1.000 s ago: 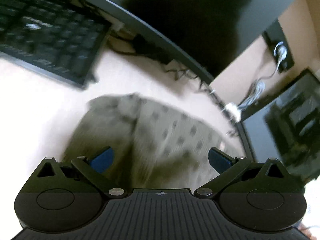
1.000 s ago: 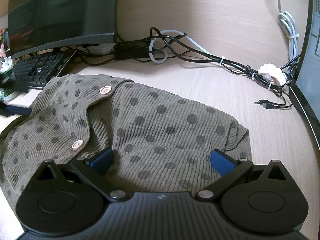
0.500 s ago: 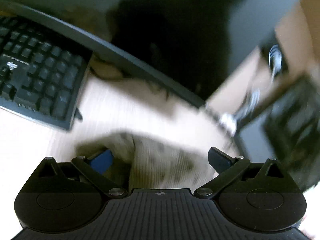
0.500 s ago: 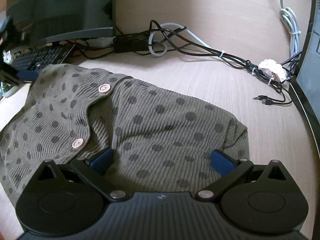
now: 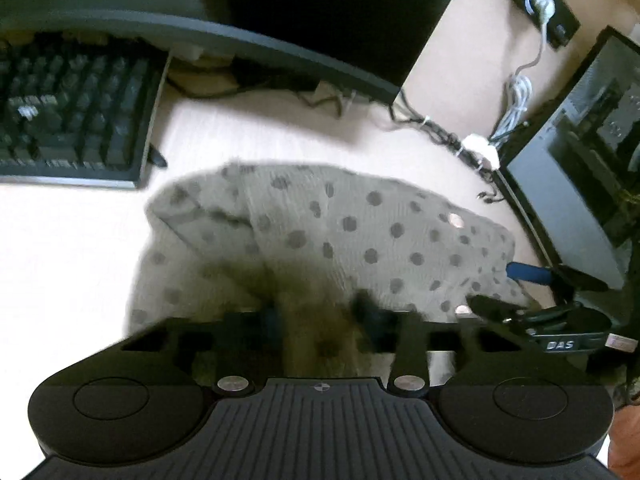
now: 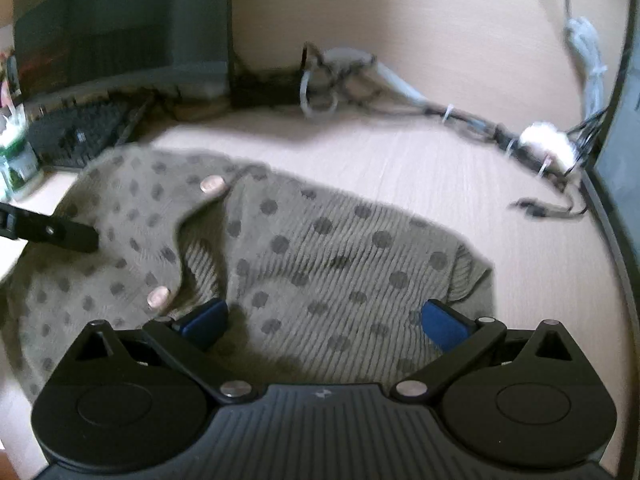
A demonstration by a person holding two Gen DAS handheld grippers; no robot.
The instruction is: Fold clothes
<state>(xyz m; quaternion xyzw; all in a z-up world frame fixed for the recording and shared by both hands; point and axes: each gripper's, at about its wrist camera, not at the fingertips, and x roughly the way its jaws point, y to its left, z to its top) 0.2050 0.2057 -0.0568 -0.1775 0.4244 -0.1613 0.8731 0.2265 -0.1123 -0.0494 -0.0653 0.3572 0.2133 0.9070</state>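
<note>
Item: olive dotted garment (image 6: 320, 248), lying rumpled on the desk (image 6: 460, 176), buttoned flap lapped over its left part, between keyboard (image 5: 72, 120) and side monitor (image 5: 580, 184).

Change: the left gripper (image 5: 320, 316), spread half a second ago, has drawn its fingers together on a bunched fold at the garment's near edge; a fold-over lift looks prepared.

Right gripper (image 6: 320, 320): fingers wide apart, low over the cloth, holding nothing; contact uncertain.

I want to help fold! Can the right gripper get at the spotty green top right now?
Probably yes. The right gripper hangs open right over the spotty green top, with nothing between them.
</note>
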